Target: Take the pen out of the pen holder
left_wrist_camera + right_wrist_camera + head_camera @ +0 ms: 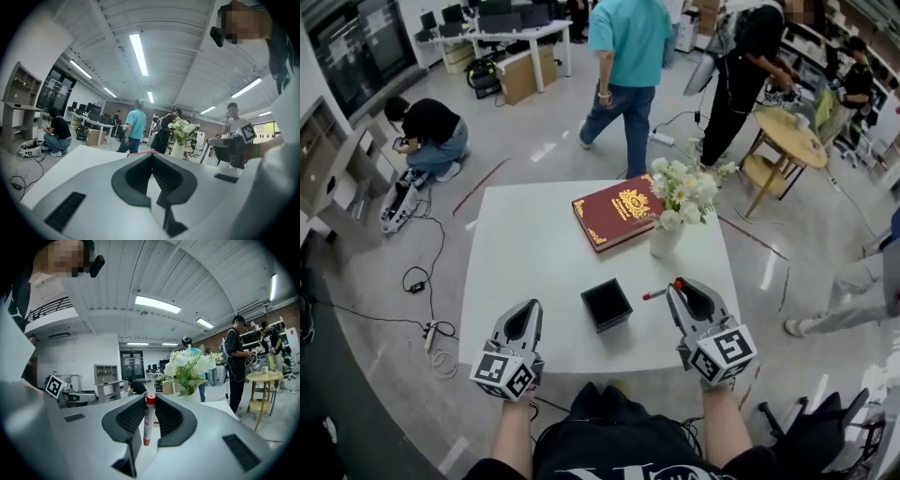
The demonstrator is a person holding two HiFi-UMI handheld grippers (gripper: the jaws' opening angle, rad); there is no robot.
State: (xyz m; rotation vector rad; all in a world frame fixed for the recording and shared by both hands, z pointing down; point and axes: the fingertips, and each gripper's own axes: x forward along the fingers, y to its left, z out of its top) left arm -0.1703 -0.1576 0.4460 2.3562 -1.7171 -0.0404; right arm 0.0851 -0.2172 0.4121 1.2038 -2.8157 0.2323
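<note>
The black square pen holder (607, 305) stands on the white table (534, 244), between my two grippers. My right gripper (676, 286) is to its right and is shut on a red-capped pen (655, 293), which sticks out leftward from the jaw tips, clear of the holder. In the right gripper view the pen (148, 420) stands upright between the black pads (167, 417) of this gripper (150, 401). My left gripper (528, 308) rests near the table's front left edge, left of the holder. Its jaws meet at the tips with nothing between them (152, 157).
A red book (614, 212) and a white vase of flowers (668, 234) sit on the far side of the table. Several people stand or crouch on the floor beyond. A round wooden table (787, 141) is at the back right. Cables lie on the floor to the left.
</note>
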